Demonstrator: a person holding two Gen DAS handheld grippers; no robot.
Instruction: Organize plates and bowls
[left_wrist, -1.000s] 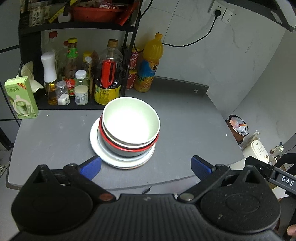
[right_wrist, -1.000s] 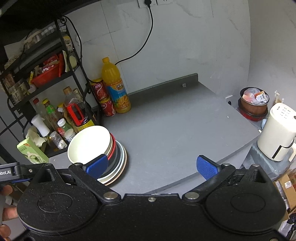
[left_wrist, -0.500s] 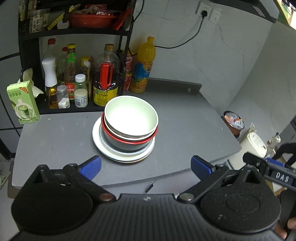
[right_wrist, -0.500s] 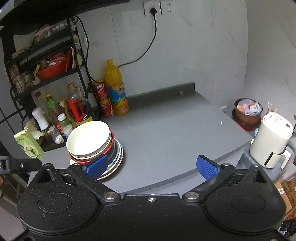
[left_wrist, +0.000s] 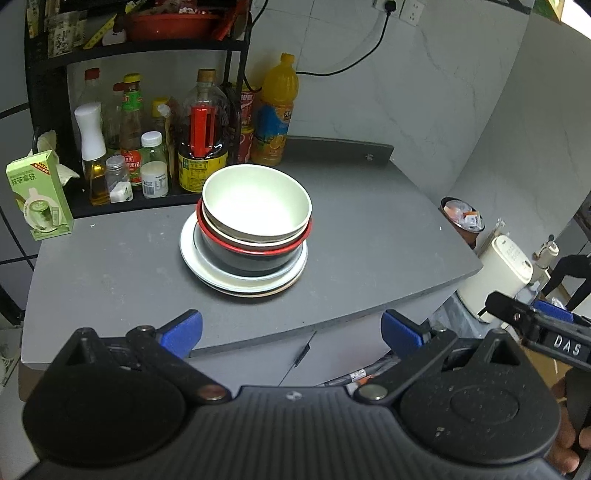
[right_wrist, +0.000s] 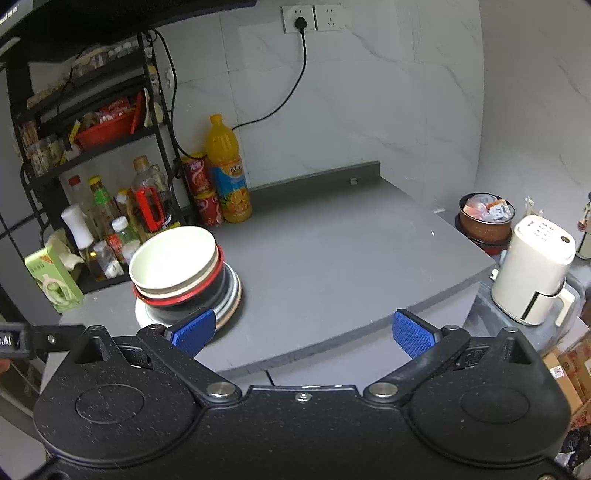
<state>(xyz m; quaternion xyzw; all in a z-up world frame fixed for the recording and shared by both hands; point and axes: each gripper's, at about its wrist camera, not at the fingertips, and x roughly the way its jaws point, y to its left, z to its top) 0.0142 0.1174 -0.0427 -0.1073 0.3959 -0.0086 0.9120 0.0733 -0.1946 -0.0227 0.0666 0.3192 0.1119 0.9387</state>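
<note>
On the grey counter (left_wrist: 369, 240) stands one stack: a cream bowl (left_wrist: 256, 201) nested in a red-rimmed dark bowl (left_wrist: 255, 254), on white plates (left_wrist: 207, 269). The right wrist view shows the same cream bowl (right_wrist: 173, 254), red-rimmed bowl (right_wrist: 207, 284) and plates (right_wrist: 232, 299) at left. My left gripper (left_wrist: 291, 330) hangs open over the counter's front edge, well short of the stack, with nothing between its fingers. My right gripper (right_wrist: 303, 332) is open too, off the front edge, empty, with the stack beyond its left finger.
A black rack (left_wrist: 48, 110) with bottles and jars stands at the back left, a green carton (left_wrist: 38, 195) beside it. An orange juice bottle (left_wrist: 277, 110) and red cans (right_wrist: 207, 203) stand by the wall. A white kettle (right_wrist: 532, 273) and a full pot (right_wrist: 485, 218) sit off the counter's right edge.
Both grippers have drawn back and up from the counter, so the stack looks farther off. The stack has not moved. Both stay open.
</note>
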